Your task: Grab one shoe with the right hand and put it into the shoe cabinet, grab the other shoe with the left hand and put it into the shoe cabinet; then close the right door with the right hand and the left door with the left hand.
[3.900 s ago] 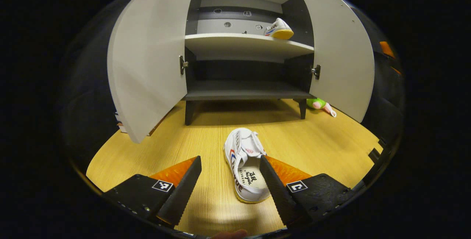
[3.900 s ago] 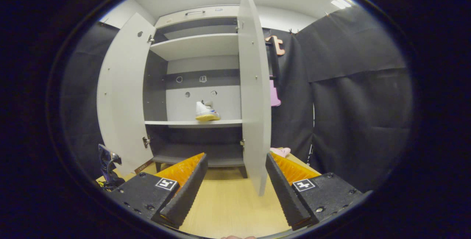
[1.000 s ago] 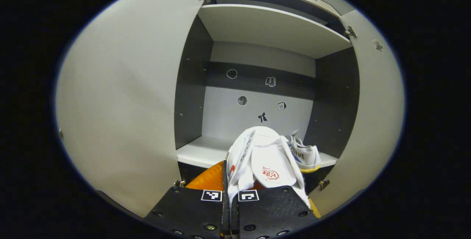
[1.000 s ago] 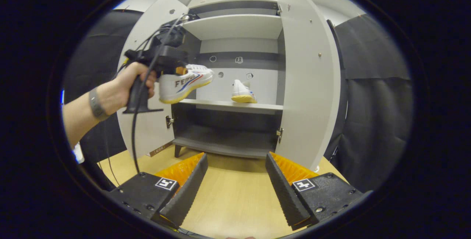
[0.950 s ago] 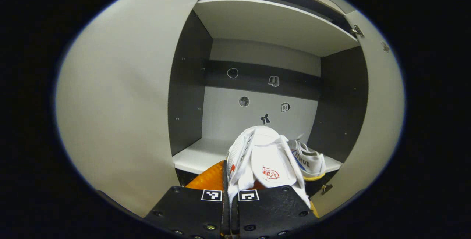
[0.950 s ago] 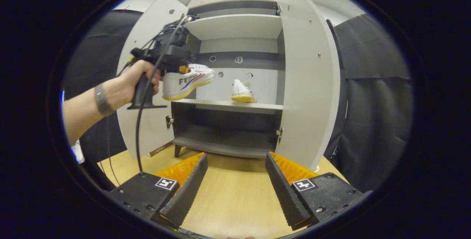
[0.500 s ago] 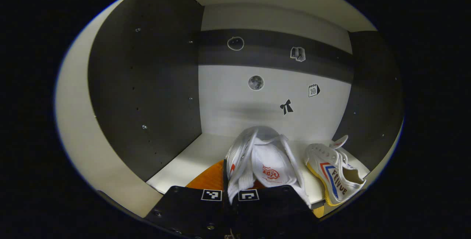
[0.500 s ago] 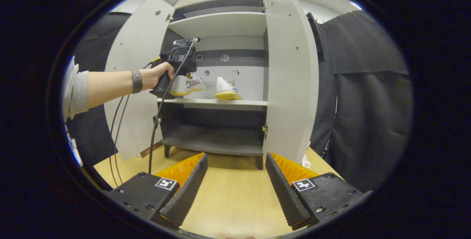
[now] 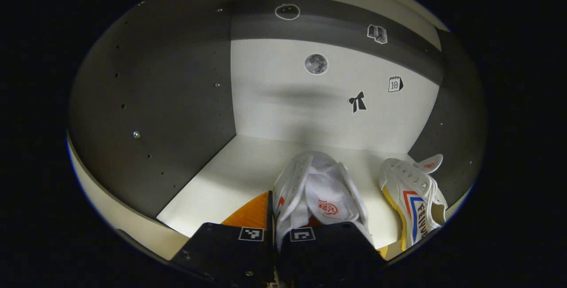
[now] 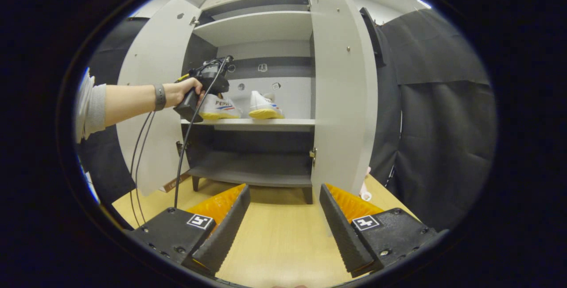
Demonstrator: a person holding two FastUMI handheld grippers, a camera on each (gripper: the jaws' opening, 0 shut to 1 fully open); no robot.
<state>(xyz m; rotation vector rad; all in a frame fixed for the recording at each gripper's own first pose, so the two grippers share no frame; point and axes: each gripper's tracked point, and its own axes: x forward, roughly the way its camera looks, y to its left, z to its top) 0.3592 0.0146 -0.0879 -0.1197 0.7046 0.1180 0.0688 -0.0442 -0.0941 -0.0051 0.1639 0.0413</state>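
My left gripper (image 9: 273, 217) is shut on the heel end of a white shoe (image 9: 319, 188), which points into the cabinet over the white middle shelf (image 9: 221, 186). The other white shoe (image 9: 416, 199), with its yellow sole, lies on that shelf just to the right. In the right gripper view a hand holds the left gripper (image 10: 201, 82) at the shelf (image 10: 274, 124), with the held shoe (image 10: 219, 107) low beside the placed shoe (image 10: 263, 104). I cannot tell whether the held shoe touches the shelf. My right gripper (image 10: 284, 190) hangs open over the wooden floor with nothing between its fingers.
Both cabinet doors stand open: the left door (image 10: 150, 79) behind the arm, the right door (image 10: 341, 93) straight ahead of my right gripper. A dark lower shelf (image 10: 252, 175) sits beneath. Cables (image 10: 181, 155) hang from the left gripper. Black cloth (image 10: 438, 124) walls the right.
The left gripper carried its shoe from the floor deep into the cabinet and lowered it toward the middle shelf beside the other shoe. The right gripper stayed open and shifted slightly.
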